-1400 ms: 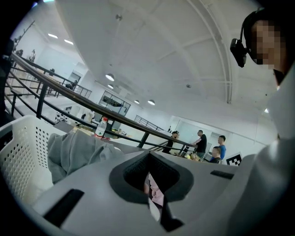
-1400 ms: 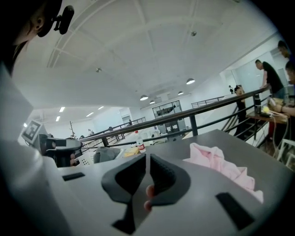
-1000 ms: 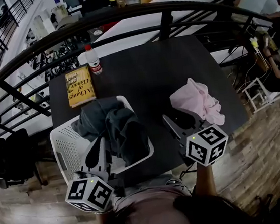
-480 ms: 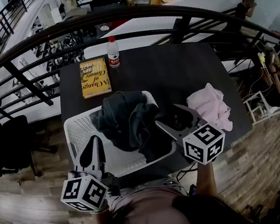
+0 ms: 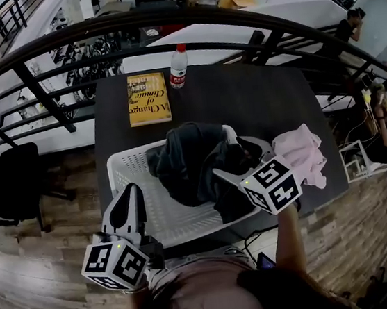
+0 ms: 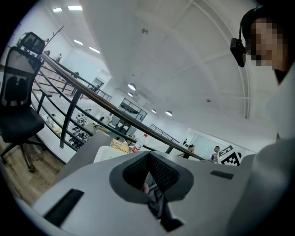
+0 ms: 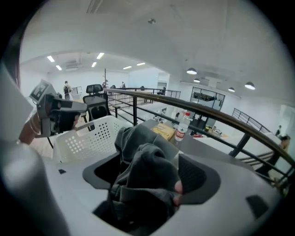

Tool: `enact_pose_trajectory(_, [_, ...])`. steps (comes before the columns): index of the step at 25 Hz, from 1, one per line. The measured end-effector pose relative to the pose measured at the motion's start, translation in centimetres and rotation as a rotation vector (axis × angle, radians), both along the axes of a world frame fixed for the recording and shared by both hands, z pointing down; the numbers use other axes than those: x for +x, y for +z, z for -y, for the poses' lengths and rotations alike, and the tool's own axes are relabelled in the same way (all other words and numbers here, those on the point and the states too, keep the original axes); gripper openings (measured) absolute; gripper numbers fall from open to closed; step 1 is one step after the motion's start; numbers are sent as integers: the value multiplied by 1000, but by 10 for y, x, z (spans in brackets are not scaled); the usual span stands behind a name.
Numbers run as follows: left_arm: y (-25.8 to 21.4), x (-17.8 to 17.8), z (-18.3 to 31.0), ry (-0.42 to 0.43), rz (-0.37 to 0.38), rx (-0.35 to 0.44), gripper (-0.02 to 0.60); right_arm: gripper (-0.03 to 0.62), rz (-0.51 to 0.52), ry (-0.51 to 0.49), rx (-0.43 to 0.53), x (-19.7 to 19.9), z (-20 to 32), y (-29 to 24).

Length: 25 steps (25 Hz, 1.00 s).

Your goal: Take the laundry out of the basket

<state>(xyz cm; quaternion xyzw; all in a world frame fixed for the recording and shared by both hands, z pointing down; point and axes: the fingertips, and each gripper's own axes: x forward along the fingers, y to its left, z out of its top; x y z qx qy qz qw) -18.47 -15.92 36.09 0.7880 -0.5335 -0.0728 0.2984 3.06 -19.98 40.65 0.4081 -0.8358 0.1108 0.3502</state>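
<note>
Steeply tilted, right tongs (image 5: 230, 158) just opened around laundry (image 5: 183, 158).

Floor (image 5: 45, 259): wood planks, left of table (image 5: 264, 100)
Railing (image 5: 183, 15): black, behind table
Chair (image 5: 2, 191): black, left of table
Lights (image 7: 192, 71): white ceiling lamps

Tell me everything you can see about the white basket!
The basket is white and looks like plastic. It is oblong with rounded corners, and its walls are full of little holes. It stands upright at the near edge of the dark table. A heap of dark grey clothes fills its right half and spills over the rim at the near right. Its left half shows bare floor.
</note>
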Motion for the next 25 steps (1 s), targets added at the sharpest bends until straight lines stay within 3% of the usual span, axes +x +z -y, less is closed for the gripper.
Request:
enact_pose_trajectory(3, [4,-8,2,20,-9,-8,-2,387,-69,-9,-81,-8,0,21])
enact_pose_trajectory(8, [6,-22,9,54,-28,-8,-2,390,-61,18,-242,-30,1,49])
enact_pose_trajectory(17, [4,-36,14,105,-94,10,-2,393,-380,115,-413,-30,4,109])
enact_pose_trajectory(21, [5,-35,14,121,-101,13,-2,393,-434,111,-571,-28,-9,153])
enact_pose_trajectory(25, [4,-36,12,136,-110,16,-2,393,-493,116,-660,-25,-21,192])
